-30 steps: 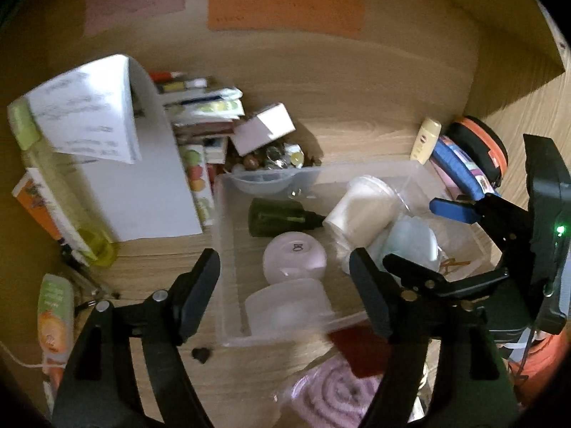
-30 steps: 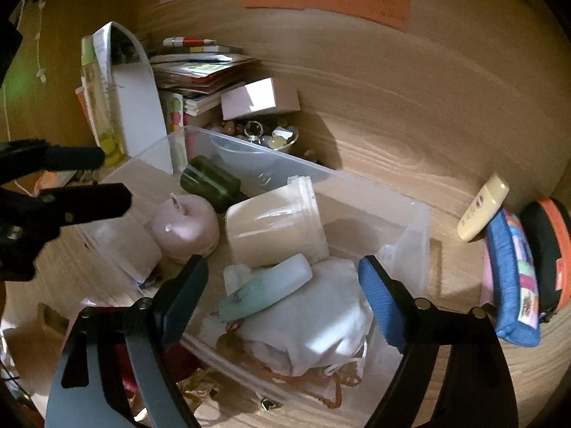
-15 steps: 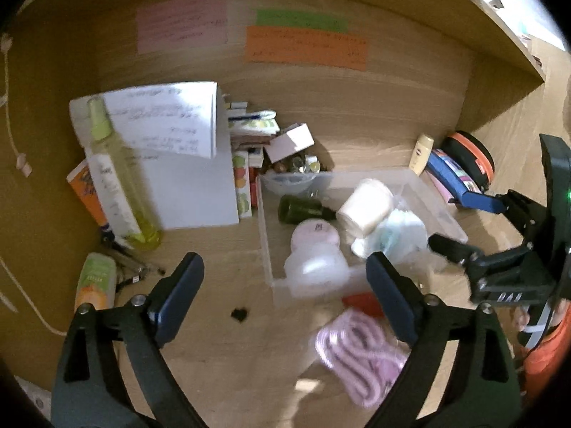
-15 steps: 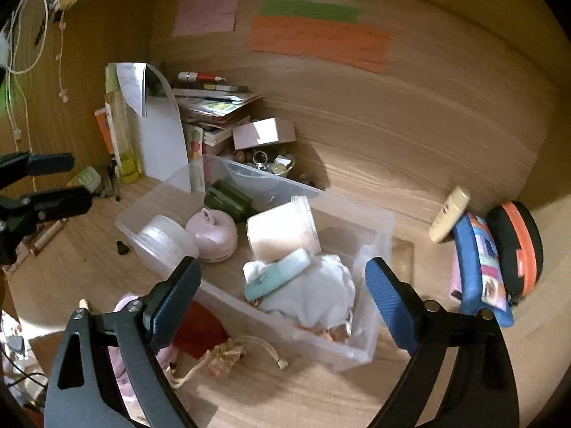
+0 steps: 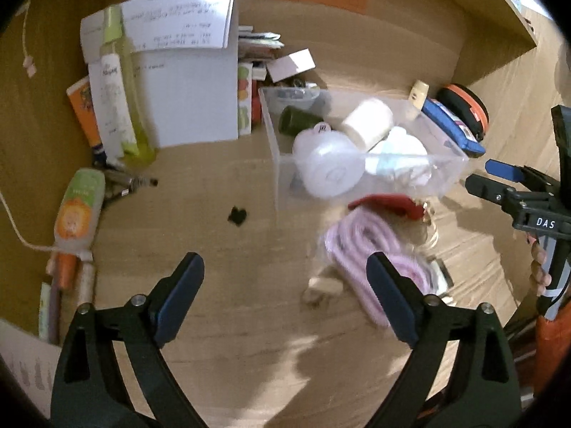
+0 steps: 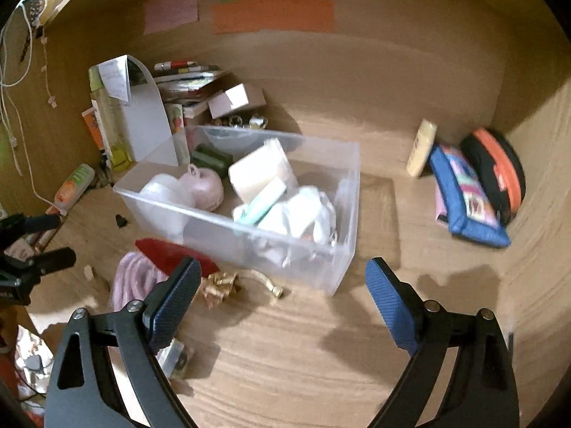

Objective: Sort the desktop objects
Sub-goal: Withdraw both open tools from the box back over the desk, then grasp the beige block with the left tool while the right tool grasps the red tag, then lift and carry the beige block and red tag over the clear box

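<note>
From the left wrist we see our left gripper spread wide with nothing between its fingers, over bare bench. A clear bin sits at one o'clock from it, holding a white jar, a dark green bottle, a pink round case, a frosted tub and white cloth. Just in front of the bin lie a red pouch and a pink cord, the cord close to the gripper's right finger at two o'clock. A small black bit lies alone at twelve o'clock. At ten o'clock an orange-labelled tube lies flat, and a yellow-green bottle stands before a white sheet. Our right gripper shows at three o'clock, fingers apart. From the right wrist, the right gripper is likewise wide and empty above the bench. The bin lies at twelve o'clock, the pouch and cord at ten o'clock beside its near wall, with a gold ribbon just past the left finger. At two o'clock a blue pouch leans against a black-and-orange case, a cream tube beside them. The left gripper shows at nine o'clock.
</note>
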